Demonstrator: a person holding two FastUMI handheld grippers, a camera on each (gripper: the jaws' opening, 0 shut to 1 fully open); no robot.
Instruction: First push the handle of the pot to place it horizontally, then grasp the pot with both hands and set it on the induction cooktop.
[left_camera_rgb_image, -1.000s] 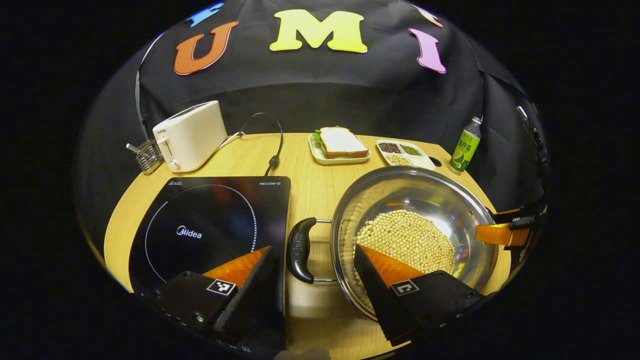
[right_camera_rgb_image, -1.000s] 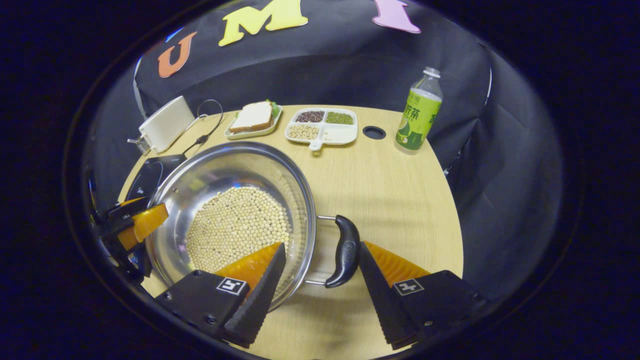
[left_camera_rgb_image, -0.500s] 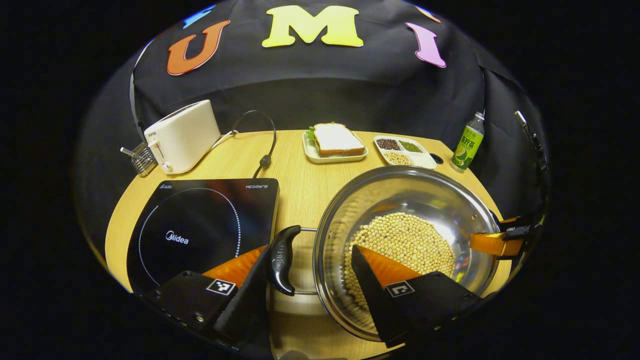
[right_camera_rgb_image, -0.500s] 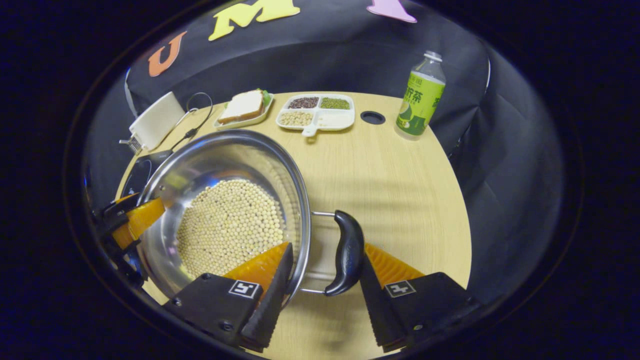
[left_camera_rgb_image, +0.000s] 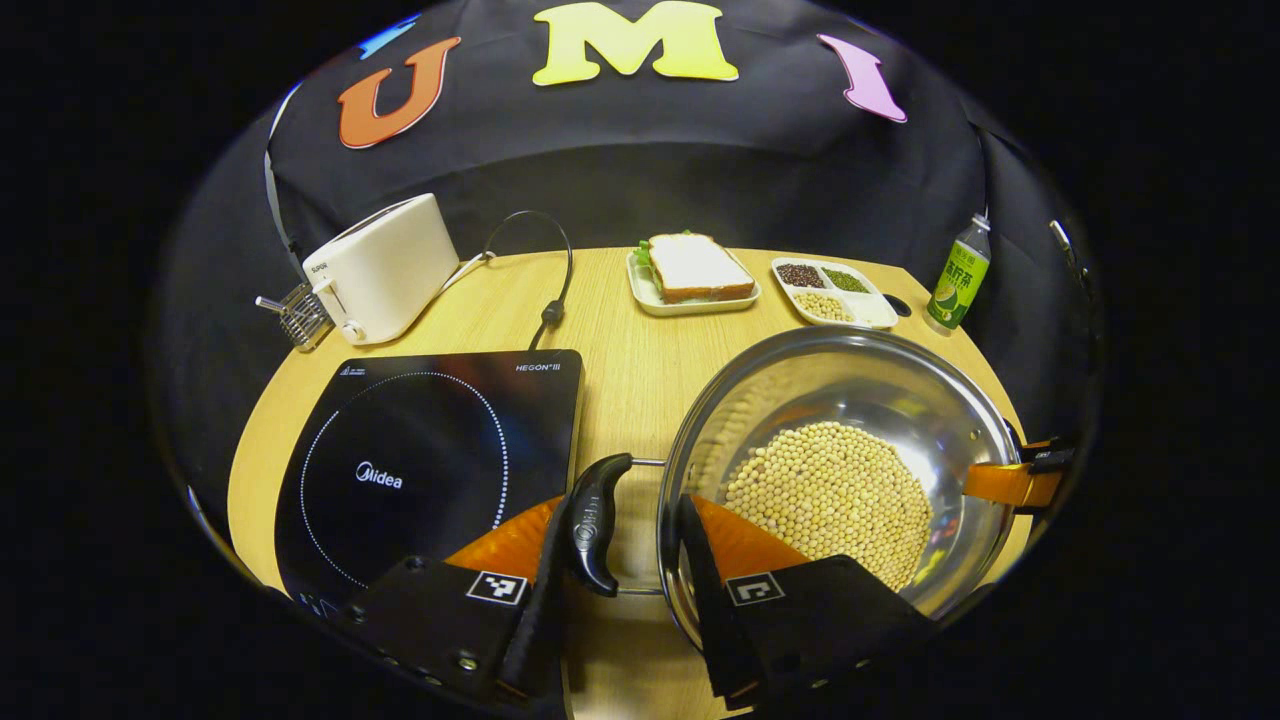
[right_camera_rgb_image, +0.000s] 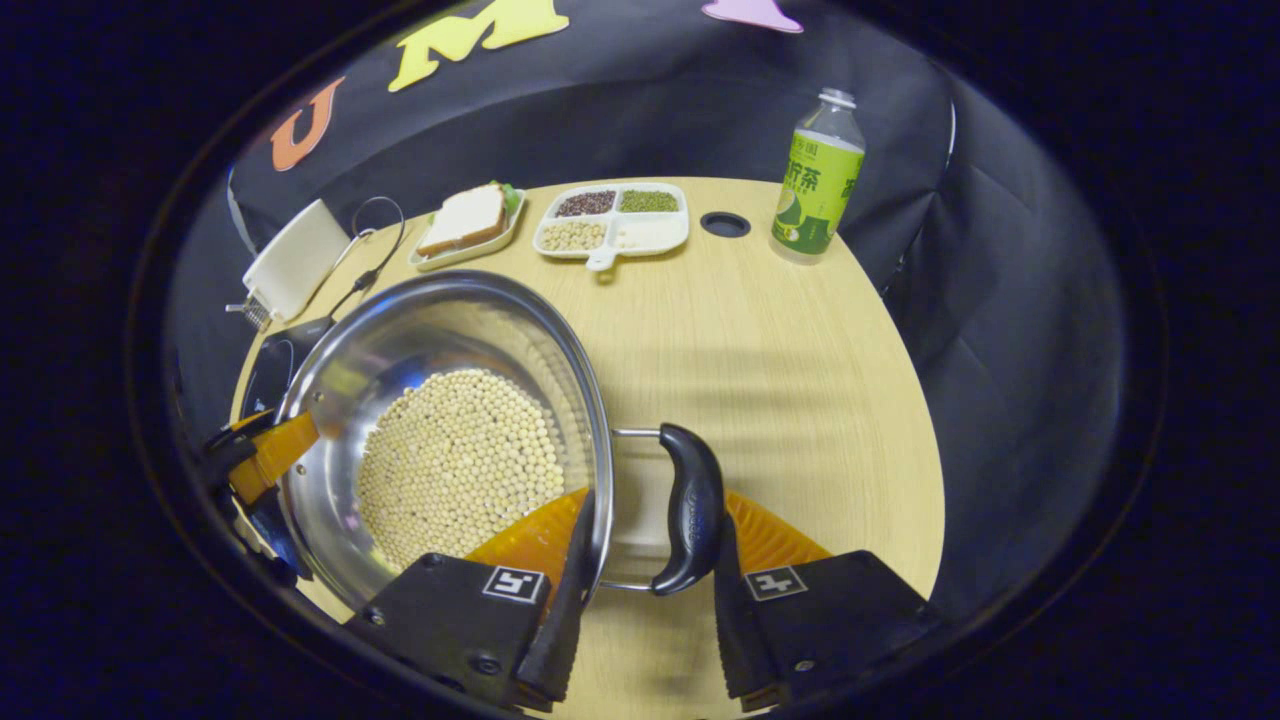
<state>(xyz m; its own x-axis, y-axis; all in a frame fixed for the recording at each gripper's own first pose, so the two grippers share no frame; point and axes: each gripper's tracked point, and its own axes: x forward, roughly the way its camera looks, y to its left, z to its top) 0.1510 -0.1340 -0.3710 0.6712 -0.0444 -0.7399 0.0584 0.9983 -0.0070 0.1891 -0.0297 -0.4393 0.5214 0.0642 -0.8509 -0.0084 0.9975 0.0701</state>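
Wood table (left_camera_rgb_image: 620, 330): both grippers apparently clenched on pot (left_camera_rgb_image: 850, 400) handles, contact partly hidden.

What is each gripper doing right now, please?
Left gripper: closing around the pot's left handle; firm grip cannot be told.
Right gripper: closing around the right handle; grip likewise cannot be told.

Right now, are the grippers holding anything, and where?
Each hand-held gripper straddles a pot handle: left at one, right at the other. Firm grip unclear.

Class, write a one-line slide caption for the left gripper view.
Left hand-held gripper straddles the bean-filled pot's handle beside the induction cooktop.
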